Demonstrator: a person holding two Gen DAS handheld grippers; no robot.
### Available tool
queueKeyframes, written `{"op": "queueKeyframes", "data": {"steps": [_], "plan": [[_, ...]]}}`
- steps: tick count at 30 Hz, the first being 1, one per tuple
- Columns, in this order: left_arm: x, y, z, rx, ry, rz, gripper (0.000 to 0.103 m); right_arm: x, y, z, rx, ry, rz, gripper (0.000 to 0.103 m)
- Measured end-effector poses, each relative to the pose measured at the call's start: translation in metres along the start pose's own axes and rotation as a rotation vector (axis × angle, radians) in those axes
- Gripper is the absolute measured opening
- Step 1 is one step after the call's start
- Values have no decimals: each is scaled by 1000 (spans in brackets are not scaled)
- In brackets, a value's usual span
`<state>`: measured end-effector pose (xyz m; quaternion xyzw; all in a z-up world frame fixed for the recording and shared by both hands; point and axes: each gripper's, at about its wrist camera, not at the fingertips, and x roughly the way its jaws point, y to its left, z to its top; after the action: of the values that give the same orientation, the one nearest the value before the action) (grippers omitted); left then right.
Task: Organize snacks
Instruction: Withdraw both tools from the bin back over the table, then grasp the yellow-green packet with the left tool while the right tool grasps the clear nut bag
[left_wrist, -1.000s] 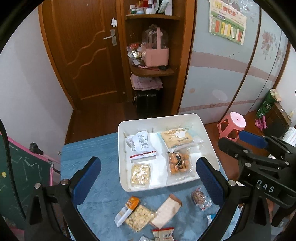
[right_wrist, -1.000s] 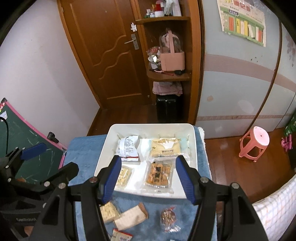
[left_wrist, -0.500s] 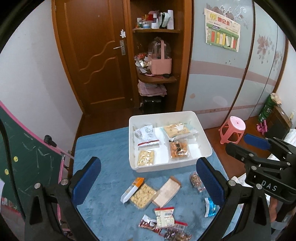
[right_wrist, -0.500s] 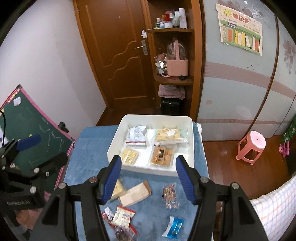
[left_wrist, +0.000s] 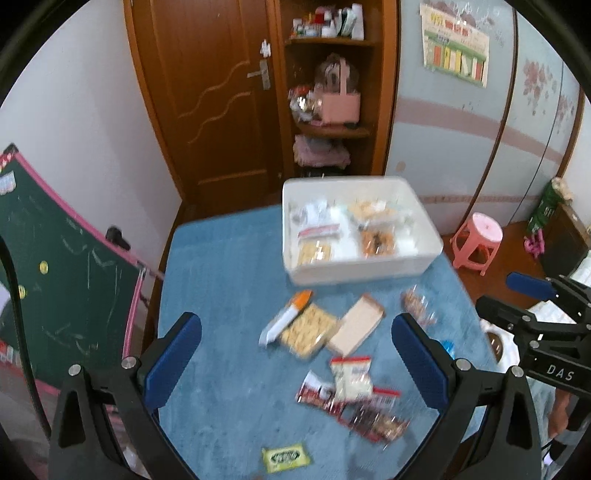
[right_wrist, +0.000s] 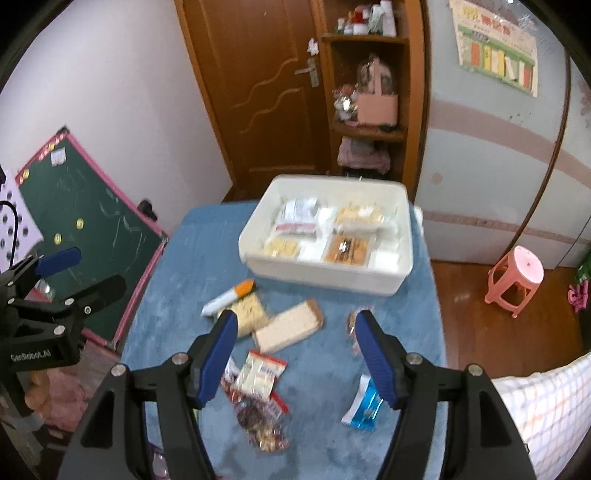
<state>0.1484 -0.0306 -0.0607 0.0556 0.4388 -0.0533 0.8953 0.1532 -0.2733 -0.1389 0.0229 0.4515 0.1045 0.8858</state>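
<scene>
1. A white rectangular plastic tray (left_wrist: 369, 271) (right_wrist: 325, 275) sits at the far side of the blue cloth-covered worktop (left_wrist: 221, 280) (right_wrist: 192, 273); this tray serves as the landmark below.
2. Inside the tray lie four snack packs: a white-and-red packet (right_wrist: 297, 216) at the far left, a pale biscuit pack (right_wrist: 356, 216) at the far right, a clear pack of yellow crackers (left_wrist: 314, 253) at the near left, and a clear pack of orange-brown snacks (right_wrist: 347, 249) at the near right.
3. Just in front of the tray, on the worktop, lie a white stick packet with an orange end (left_wrist: 286, 317) (right_wrist: 229, 297), a clear pack of pale crackers (left_wrist: 308, 334) touching it, and a tan flat packet (left_wrist: 356, 326) (right_wrist: 290, 325) beside that.
4. Farther from the tray lie a white packet with red trim (left_wrist: 351, 376) (right_wrist: 260, 374) overlapping dark red wrappers (left_wrist: 369, 417) (right_wrist: 260, 421), a blue-and-white packet (right_wrist: 364, 404), a small clear bag of brown snacks (left_wrist: 417, 310), and a green-yellow packet (left_wrist: 284, 458) nearest the camera.
5. The left hand-held gripper (left_wrist: 295, 354) hangs above the loose packets in front of the tray, its blue fingers spread wide, holding nothing.
6. The right hand-held gripper (right_wrist: 295, 350) hangs likewise over the packets, fingers apart and empty.
7. A pink plastic stool (left_wrist: 478, 240) (right_wrist: 515, 277) stands on the floor to the right of the tray, and a green chalkboard with a pink frame (left_wrist: 62, 266) (right_wrist: 92, 236) leans to its left.
</scene>
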Motion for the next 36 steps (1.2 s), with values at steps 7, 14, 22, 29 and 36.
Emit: {"op": "queueKeyframes", "data": {"steps": [7,14,22,29,36], "plan": [[41,16,-68,-62,132,8,102,48,15,-61,-39,143,53,67],[96,38,-150,-174,307,29,102,93,26,-120,-63,290,91,67],[143,52,-214,-283,455,48,102,132,35,-167,-100,417,107,67],[162,43,-227,-279,491,29,102,154,48,-181,-171,441,83,67],[182,33,-239,-283,539,22,102,172,53,-190,-229,454,83,61]]}}
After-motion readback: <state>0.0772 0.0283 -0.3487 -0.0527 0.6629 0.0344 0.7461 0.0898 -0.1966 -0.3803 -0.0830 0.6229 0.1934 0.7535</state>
